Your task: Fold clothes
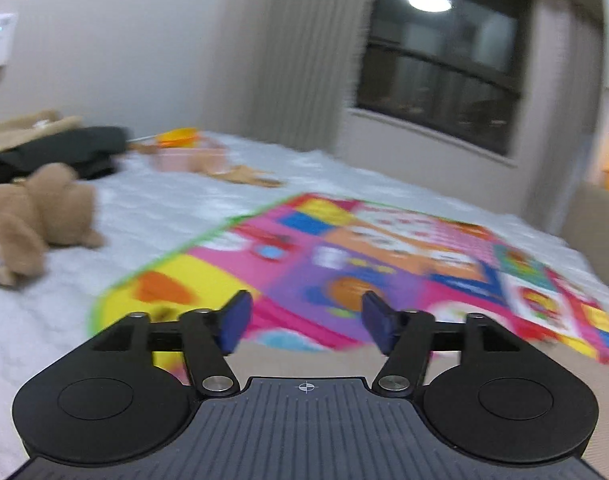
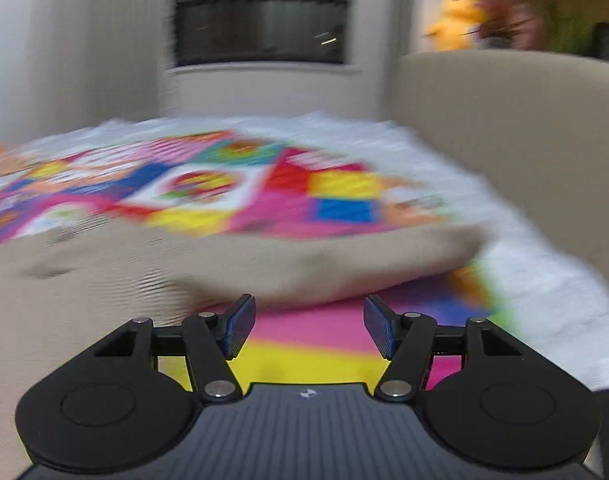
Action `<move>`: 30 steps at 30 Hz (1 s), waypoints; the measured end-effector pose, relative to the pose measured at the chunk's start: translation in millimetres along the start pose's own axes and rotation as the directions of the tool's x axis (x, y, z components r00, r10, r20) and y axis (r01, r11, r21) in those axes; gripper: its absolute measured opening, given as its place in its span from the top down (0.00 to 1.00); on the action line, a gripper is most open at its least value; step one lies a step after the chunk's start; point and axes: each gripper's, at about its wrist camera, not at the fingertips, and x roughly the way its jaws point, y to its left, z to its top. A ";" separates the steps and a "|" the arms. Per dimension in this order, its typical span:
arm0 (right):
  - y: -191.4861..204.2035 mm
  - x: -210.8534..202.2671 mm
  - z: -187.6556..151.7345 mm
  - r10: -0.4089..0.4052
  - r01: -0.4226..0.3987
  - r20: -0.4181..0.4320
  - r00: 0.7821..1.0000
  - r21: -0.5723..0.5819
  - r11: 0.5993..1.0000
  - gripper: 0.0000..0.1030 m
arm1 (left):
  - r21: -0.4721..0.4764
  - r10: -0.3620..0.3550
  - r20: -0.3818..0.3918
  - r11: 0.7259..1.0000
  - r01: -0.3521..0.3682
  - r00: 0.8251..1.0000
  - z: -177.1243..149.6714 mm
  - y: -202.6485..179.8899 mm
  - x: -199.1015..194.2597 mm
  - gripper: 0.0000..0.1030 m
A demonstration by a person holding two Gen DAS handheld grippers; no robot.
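Note:
A beige garment (image 2: 104,276) lies on a bright multicoloured play mat (image 2: 208,192) spread on a white bed. In the right wrist view its folded edge (image 2: 344,272) sits just beyond my right gripper (image 2: 309,328), which is open and empty above the mat. In the left wrist view my left gripper (image 1: 306,324) is open and empty, with a strip of the beige garment (image 1: 304,360) between and below its fingers and the mat (image 1: 384,248) ahead. Both views are motion-blurred.
A brown plush toy (image 1: 36,220), dark clothing (image 1: 56,152) and a pink-and-orange item (image 1: 184,152) lie at the far left of the bed (image 1: 144,208). A beige headboard or chair back (image 2: 504,140) stands at the right. A window (image 1: 440,60) is behind.

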 end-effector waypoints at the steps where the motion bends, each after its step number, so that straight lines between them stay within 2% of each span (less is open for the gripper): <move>1: -18.6 6.9 6.0 -0.025 0.024 0.015 1.000 0.046 0.999 0.42 | 0.003 -0.065 -0.009 0.998 0.065 0.998 -9.0 -13.7 -2.5 0.15; 2: -37.2 13.8 12.0 -0.050 0.047 0.030 0.998 0.092 0.995 0.42 | -0.013 -0.143 -0.041 0.990 0.142 0.989 -19.8 -26.3 -1.7 0.11; 3: -55.8 20.8 18.0 -0.076 0.069 0.043 0.996 0.139 0.988 0.41 | -0.036 -0.222 -0.077 0.975 0.220 0.972 -30.8 -38.7 -0.4 0.10; 4: -74.4 27.7 23.9 -0.102 0.090 0.055 0.993 0.185 0.979 0.41 | -0.061 -0.300 -0.110 0.954 0.295 0.948 -41.8 -51.1 0.9 0.09; 6: -103.1 45.6 30.0 -0.072 0.048 0.062 0.995 0.328 0.943 0.41 | -0.122 -0.421 -0.211 0.907 0.404 0.882 -70.2 -75.1 14.1 0.08; 7: -109.1 59.0 29.5 -0.053 0.030 0.051 0.997 0.373 0.927 0.41 | -0.158 -0.478 -0.260 0.878 0.451 0.839 -84.8 -87.2 21.2 0.08; 8: -114.0 72.9 28.7 -0.032 0.013 0.038 0.999 0.415 0.910 0.41 | -0.173 -0.494 -0.304 0.870 0.463 0.815 -98.5 -97.7 27.6 0.08; 9: -118.9 86.8 27.9 -0.011 -0.002 0.027 1.000 0.456 0.890 0.46 | -0.182 -0.495 -0.336 0.869 0.461 0.801 -110.1 -103.6 33.2 0.08; 10: -112.7 93.8 28.9 0.002 -0.007 0.010 1.000 0.443 0.896 0.70 | -0.190 -0.495 -0.364 0.869 0.457 0.789 -121.1 -108.6 38.7 0.08; 11: -105.1 100.0 30.3 0.015 -0.010 -0.007 1.000 0.424 0.905 0.85 | -0.168 -0.492 -0.362 0.870 0.464 0.791 -125.5 -111.4 37.9 0.07; 12: -97.4 106.1 31.6 0.027 -0.014 -0.024 0.999 0.405 0.914 0.92 | -0.140 -0.490 -0.353 0.870 0.473 0.797 -128.4 -113.7 35.8 0.07; 13: -86.1 101.7 37.6 0.033 -0.026 -0.011 0.999 0.378 0.925 0.92 | -0.111 -0.488 -0.343 0.870 0.481 0.803 -131.3 -116.1 33.7 0.05; 15: -71.9 77.7 62.6 0.041 -0.063 0.074 0.996 0.333 0.941 0.92 | -0.115 -0.494 -0.338 0.866 0.486 0.801 -134.8 -115.4 33.1 0.04; 17: -68.9 56.7 89.5 0.007 -0.051 0.140 0.990 0.315 0.948 0.92 | -0.118 -0.500 -0.331 0.863 0.491 0.800 -137.3 -114.2 33.3 0.03; 20: -70.5 43.4 123.4 -0.100 0.052 0.161 0.982 0.278 0.959 0.84 | -0.107 -0.508 -0.323 0.858 0.503 0.798 -137.2 -109.6 26.6 0.01; 24: -90.1 33.2 108.9 -0.143 0.094 0.153 0.978 0.290 0.953 0.64 | -0.126 -0.521 -0.316 0.851 0.509 0.793 -137.2 -109.5 32.1 0.01; 28: -110.3 23.2 92.6 -0.183 0.133 0.143 0.973 0.302 0.944 0.63 | -0.133 -0.527 -0.313 0.848 0.513 0.790 -136.4 -109.5 35.4 0.00; 30: -119.1 27.1 73.0 -0.156 0.119 0.103 0.982 0.300 0.947 0.63 | -0.136 -0.530 -0.312 0.846 0.515 0.788 -136.5 -109.1 35.8 0.00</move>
